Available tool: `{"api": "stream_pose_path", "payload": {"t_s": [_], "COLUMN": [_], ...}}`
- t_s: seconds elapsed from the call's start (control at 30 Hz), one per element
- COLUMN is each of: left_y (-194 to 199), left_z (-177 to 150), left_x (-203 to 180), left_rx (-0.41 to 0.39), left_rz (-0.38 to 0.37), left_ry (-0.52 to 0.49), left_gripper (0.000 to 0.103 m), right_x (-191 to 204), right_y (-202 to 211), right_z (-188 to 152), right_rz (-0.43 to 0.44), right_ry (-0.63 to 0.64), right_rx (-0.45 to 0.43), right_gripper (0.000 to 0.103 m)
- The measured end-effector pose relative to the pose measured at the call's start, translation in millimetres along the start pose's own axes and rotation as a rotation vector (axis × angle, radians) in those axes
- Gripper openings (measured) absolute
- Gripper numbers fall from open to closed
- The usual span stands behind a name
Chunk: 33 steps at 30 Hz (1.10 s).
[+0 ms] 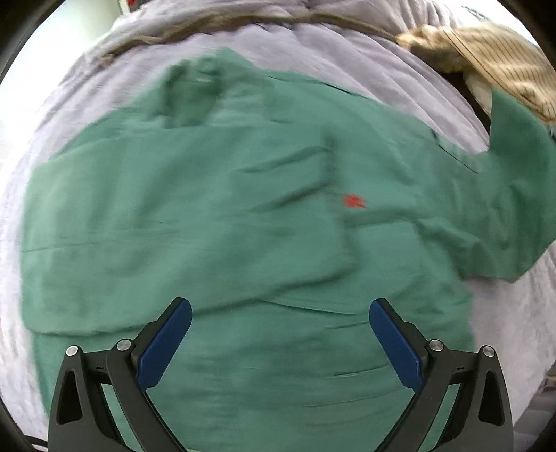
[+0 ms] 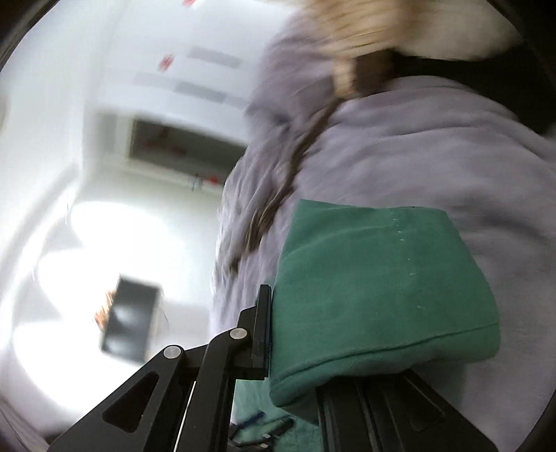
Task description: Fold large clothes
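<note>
A green shirt [image 1: 215, 222] with a small red logo [image 1: 353, 201] lies spread on a lilac sheet [image 1: 340, 55]. My left gripper [image 1: 279, 333] hangs above the shirt's lower part, pointing steeply down, open, with nothing between its blue pads [image 1: 163, 347]. The shirt's right sleeve [image 1: 517, 146] is raised off the sheet at the right edge. In the right wrist view my right gripper [image 2: 274, 342] is shut on that green sleeve end [image 2: 375, 285], which drapes over and hides one finger. The picture is blurred.
A beige striped cloth [image 1: 497, 59] lies at the sheet's far right corner. A brown band [image 1: 243, 21] runs along the far side of the sheet. Beyond the bed the right wrist view shows a white wall and a dark box [image 2: 130, 320].
</note>
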<state>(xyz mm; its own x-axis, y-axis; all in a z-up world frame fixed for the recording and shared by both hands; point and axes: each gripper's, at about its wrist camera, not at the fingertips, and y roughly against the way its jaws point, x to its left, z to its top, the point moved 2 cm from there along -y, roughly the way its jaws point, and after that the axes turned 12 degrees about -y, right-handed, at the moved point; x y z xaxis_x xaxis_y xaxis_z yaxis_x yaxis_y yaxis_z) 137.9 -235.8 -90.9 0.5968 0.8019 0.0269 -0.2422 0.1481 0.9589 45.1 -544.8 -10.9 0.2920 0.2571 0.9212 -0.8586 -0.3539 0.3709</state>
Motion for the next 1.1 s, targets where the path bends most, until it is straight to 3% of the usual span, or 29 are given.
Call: {"api": "stream_pose_path", "payload": {"t_s": [0.17, 0.3, 0.4, 0.47, 0.53, 0.57, 0.6, 0.67, 0.73, 0.77, 0.8, 0.93, 1.0, 1.1], "left_y": [13.6, 16.3, 14.4, 11.3, 9.9, 10.5, 10.6, 13.2, 19.9, 24.5, 26.8, 34.5, 34.7, 36.3], "left_z": [-18.3, -35.1, -48.5, -58.9, -69.0, -73.1, -77.0, -84.0, -91.3, -93.3, -93.5, -87.5, -82.1, -79.9], "left_x": [73.0, 120.2, 149.3, 159.1, 164.8, 166.6, 168.9, 170.9, 175.1, 176.2, 176.2, 181.4, 185.0, 199.5], "left_rx": [-0.036, -0.046, -0.053, -0.049, -0.048, -0.052, -0.06, -0.07, -0.086, -0.096, -0.105, -0.15, -0.168, -0.206], "left_rz": [0.085, 0.154, 0.161, 0.162, 0.14, 0.127, 0.112, 0.099, 0.082, 0.071, 0.06, -0.025, -0.066, -0.128], "left_ry": [0.051, 0.101, 0.145, 0.17, 0.192, 0.197, 0.199, 0.194, 0.193, 0.196, 0.2, 0.211, 0.217, 0.261], "left_gripper": [0.102, 0.102, 0.102, 0.102, 0.102, 0.102, 0.102, 0.102, 0.102, 0.102, 0.102, 0.102, 0.102, 0.102], "right_x": [58.5, 44.3, 5.3, -18.0, -24.7, -25.3, -26.4, -26.7, -29.9, -30.6, -28.2, 26.1, 49.9, 63.4], "right_y": [-99.1, -182.8, -213.7, -207.3, -191.1, -179.2, -166.5, -145.6, -139.6, -140.1, -142.7, -170.0, -186.1, -231.2], "right_z": [-85.8, -161.6, -188.8, -187.2, -184.7, -181.0, -175.7, -160.2, -149.3, -143.7, -140.2, -151.1, -166.4, -207.4], "right_rz": [-0.119, -0.302, -0.471, -0.455, -0.406, -0.389, -0.382, -0.374, -0.378, -0.379, -0.379, -0.341, -0.326, -0.356], "right_ry": [0.265, 0.369, 0.316, 0.173, 0.071, 0.033, 0.009, -0.04, -0.083, -0.103, -0.1, 0.133, 0.279, 0.425], "right_rx": [0.168, 0.321, 0.371, 0.353, 0.327, 0.29, 0.243, 0.137, 0.098, 0.088, 0.088, 0.097, 0.155, 0.296], "right_gripper": [0.005, 0.005, 0.009, 0.012, 0.035, 0.055, 0.067, 0.067, 0.053, 0.019, 0.012, 0.012, 0.012, 0.02]}}
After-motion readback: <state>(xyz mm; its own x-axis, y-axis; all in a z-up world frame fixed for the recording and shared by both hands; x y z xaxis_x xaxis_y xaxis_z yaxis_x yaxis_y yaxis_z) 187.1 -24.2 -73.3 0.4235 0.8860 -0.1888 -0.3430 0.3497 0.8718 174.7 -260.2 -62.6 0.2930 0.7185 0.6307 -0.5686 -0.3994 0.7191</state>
